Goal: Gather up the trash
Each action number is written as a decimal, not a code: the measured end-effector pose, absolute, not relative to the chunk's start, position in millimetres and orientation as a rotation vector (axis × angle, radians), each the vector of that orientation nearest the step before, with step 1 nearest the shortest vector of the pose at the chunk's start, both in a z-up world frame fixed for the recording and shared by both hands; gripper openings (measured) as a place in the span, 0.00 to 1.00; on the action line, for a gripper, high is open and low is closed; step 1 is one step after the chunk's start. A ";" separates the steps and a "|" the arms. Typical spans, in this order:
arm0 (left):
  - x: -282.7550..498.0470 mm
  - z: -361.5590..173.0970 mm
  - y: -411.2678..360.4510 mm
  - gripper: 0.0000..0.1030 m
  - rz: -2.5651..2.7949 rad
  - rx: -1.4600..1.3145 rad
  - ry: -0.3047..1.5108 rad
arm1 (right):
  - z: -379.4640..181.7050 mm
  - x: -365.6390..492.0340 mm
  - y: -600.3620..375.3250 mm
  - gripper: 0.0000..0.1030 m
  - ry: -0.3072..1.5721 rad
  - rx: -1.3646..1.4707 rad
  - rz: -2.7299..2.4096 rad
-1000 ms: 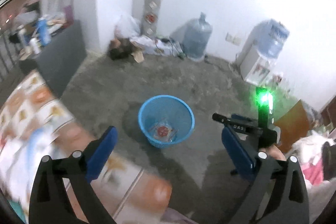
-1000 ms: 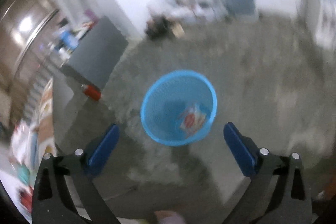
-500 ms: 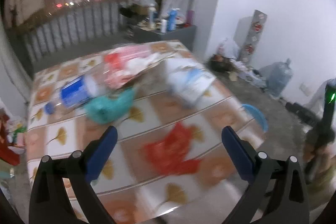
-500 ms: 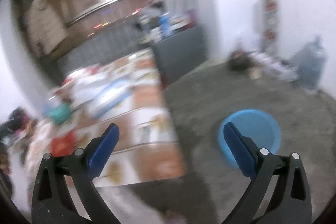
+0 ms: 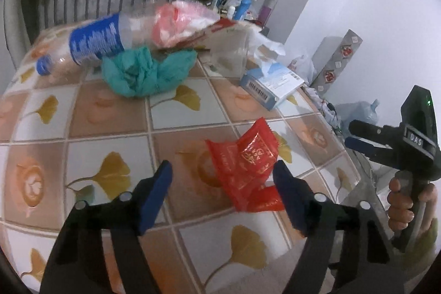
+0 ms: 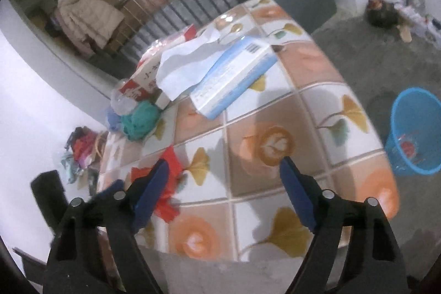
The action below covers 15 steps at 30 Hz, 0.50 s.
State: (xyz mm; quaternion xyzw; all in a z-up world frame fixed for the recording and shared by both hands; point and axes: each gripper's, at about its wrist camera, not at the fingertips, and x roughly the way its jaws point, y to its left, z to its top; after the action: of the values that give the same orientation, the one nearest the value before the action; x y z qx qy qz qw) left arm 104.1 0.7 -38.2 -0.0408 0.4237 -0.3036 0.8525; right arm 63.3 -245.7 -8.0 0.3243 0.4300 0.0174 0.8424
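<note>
A crumpled red wrapper (image 5: 248, 167) lies on the tiled tablecloth (image 5: 110, 123), between the fingers of my left gripper (image 5: 223, 183). It sits nearer the right finger; the jaws are closing and the pads do not press on it. My right gripper (image 6: 224, 178) hovers over the table's near corner, its jaws closing on nothing. The red wrapper (image 6: 171, 164) shows just beyond its left finger. In the left wrist view the right gripper (image 5: 361, 139) is at the far right, held by a hand (image 5: 402, 205). A blue basket (image 6: 416, 131) stands on the floor beside the table.
Farther back on the table lie a clear bottle with a blue label (image 5: 91, 43), a teal bag (image 5: 143, 70), a clear cup (image 5: 231, 59), a blue-and-white box (image 5: 271, 84) and a red-and-white bag (image 5: 176, 21). A railing runs behind. A clothes pile (image 6: 82, 150) lies on the floor.
Both views have swung from the blue basket on the floor to the table. The left gripper has dropped over the red wrapper. Both pairs of jaws stand narrower than before.
</note>
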 end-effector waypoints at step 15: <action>115.3 -56.9 -12.2 0.22 -0.596 -0.019 0.923 | -31.2 117.7 -271.6 0.58 0.906 1.035 0.055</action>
State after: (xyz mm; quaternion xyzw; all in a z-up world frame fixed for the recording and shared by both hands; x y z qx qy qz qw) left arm 115.3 -12.2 -56.9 -0.0090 0.4385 -0.2834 0.8528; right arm 117.7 -271.6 -31.2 0.4776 0.4181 0.0256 0.7723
